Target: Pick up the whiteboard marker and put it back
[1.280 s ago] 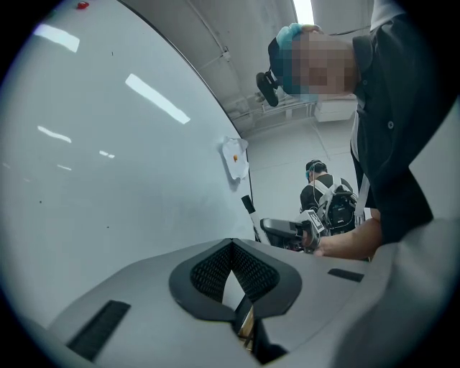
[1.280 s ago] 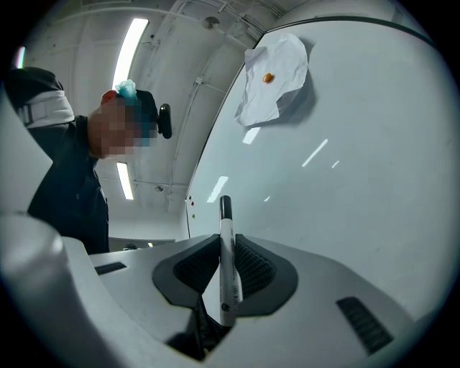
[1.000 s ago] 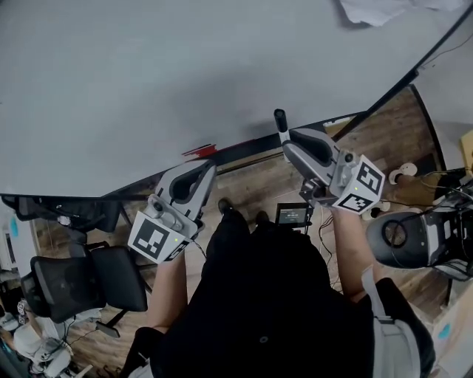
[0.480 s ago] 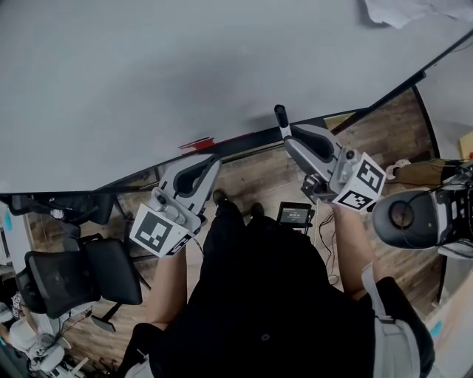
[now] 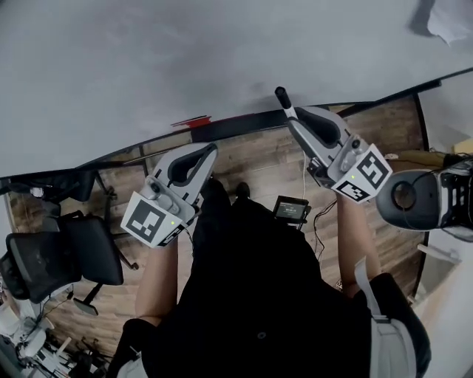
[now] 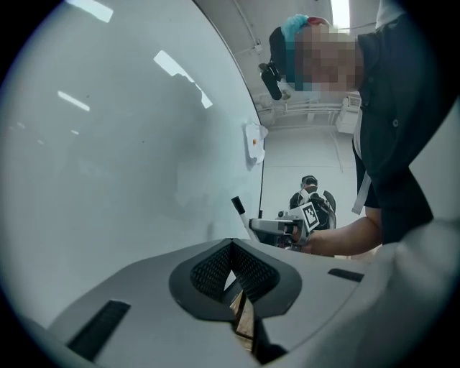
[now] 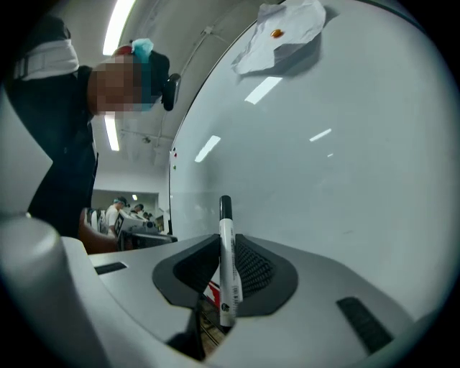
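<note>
The whiteboard marker (image 5: 284,104) is white with a black cap, and my right gripper (image 5: 295,122) is shut on its barrel. Its cap points toward the whiteboard (image 5: 222,59), close to the dark tray (image 5: 244,126) along the board's lower edge. In the right gripper view the marker (image 7: 226,266) stands upright between the pads of the right gripper (image 7: 224,248). My left gripper (image 5: 209,151) is shut with nothing in it, lower left of the tray. The left gripper view shows that gripper (image 6: 231,248) and, beyond it, the marker (image 6: 239,210).
A red marker (image 5: 194,122) lies on the tray. A crumpled paper (image 5: 451,18) sticks to the board's upper right. A black office chair (image 5: 66,258) stands at the left, a round black device (image 5: 406,199) at the right, and a small screen (image 5: 290,210) over the wooden floor.
Both grippers have sunk toward the board's lower edge and tray. The marker stays held in the right gripper. The left gripper stays shut and empty.
</note>
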`<state>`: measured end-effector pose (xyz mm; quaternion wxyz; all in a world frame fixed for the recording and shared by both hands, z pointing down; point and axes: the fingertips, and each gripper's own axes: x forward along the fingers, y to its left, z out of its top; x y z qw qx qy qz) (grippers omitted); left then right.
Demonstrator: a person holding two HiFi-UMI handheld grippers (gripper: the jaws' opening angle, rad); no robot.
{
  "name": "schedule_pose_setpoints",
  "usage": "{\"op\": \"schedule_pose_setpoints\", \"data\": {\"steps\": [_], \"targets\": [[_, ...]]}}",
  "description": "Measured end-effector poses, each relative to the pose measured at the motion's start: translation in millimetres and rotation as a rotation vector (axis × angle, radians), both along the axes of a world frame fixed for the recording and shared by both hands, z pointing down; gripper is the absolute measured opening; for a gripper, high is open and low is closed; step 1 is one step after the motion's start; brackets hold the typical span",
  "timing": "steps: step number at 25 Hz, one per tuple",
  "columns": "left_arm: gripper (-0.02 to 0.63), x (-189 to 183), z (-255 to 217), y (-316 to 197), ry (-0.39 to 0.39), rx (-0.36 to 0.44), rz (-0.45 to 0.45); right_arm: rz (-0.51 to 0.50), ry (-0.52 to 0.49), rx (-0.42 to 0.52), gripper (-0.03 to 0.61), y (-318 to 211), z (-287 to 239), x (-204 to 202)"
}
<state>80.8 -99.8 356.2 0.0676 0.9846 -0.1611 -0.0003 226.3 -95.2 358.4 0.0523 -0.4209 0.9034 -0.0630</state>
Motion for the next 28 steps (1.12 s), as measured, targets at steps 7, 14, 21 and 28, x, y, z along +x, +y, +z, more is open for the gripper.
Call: {"op": "schedule_pose_setpoints", "data": {"steps": [7, 14, 21, 28], "targets": [[0.012, 1.6, 24.7, -10.0, 0.017, -0.068, -0.019, -0.015, 0.238, -0.037, 0.075, -17.6, 41.8, -9.0], [0.012, -3.3, 46.2, -13.6, 0.011, -0.111, -0.020, -0.050, 0.332, -0.043, 0.075, -25.9, 61.6, -34.2], [0.012, -10.7, 49.3, -28.9, 0.013, -0.131, -0.040, -0.131, 0.546, -0.022, 0.075, -42.2, 86.7, -50.3], [0.012, -20.1, 60.3, -22.5, 0.002, -0.159, -0.058, -0.180, 0.732, -0.105, 0.075, -39.6, 133.6, -51.1]]}}
